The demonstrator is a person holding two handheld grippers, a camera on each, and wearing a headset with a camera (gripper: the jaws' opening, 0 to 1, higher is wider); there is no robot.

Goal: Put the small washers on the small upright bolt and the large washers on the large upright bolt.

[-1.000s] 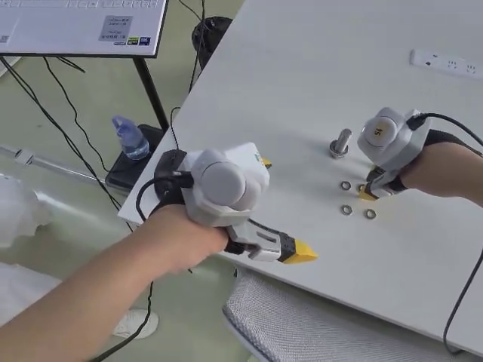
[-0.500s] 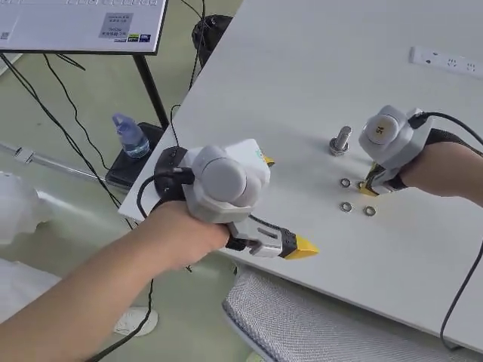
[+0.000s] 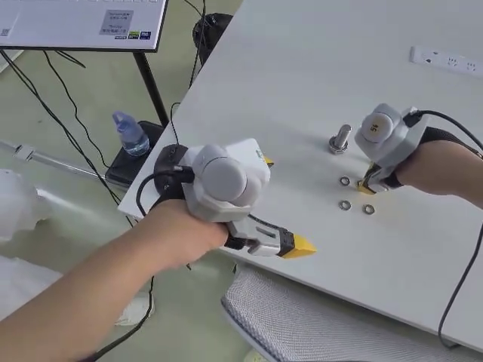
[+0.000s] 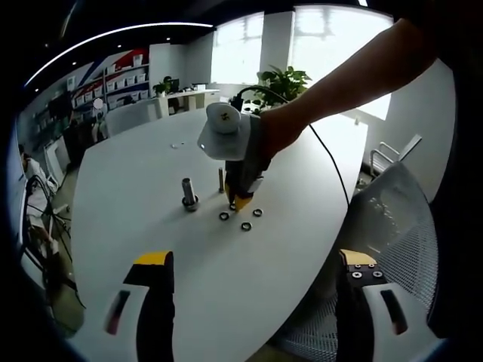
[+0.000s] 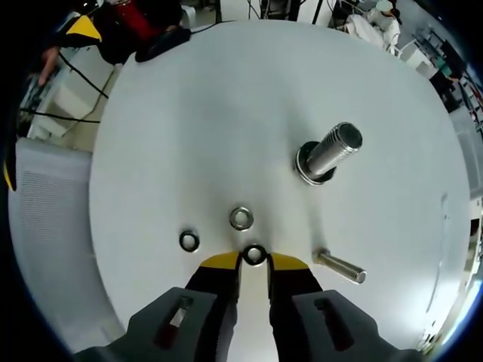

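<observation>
Gripped washer: it lies flat on the white bench, caught between the two yellow tips of my right claw, whose jaws are drawn in against its sides. In the right gripper view a second washer lies just beyond the tips and a third washer lies near it, further left. Both are flat on the bench and apart from each other. The small bolt stands just beside the right-hand jaw, bare of washers along its visible shaft. The large bolt stands further out, upright, with a ring at its foot; I cannot tell whether that ring is a washer or the bolt's own head. My left claw hangs at the near edge of the bench, well apart from the bolts, jaws spread wide and holding nothing. A mesh chair sits below that edge. A power strip lies at the far side of the bench.
</observation>
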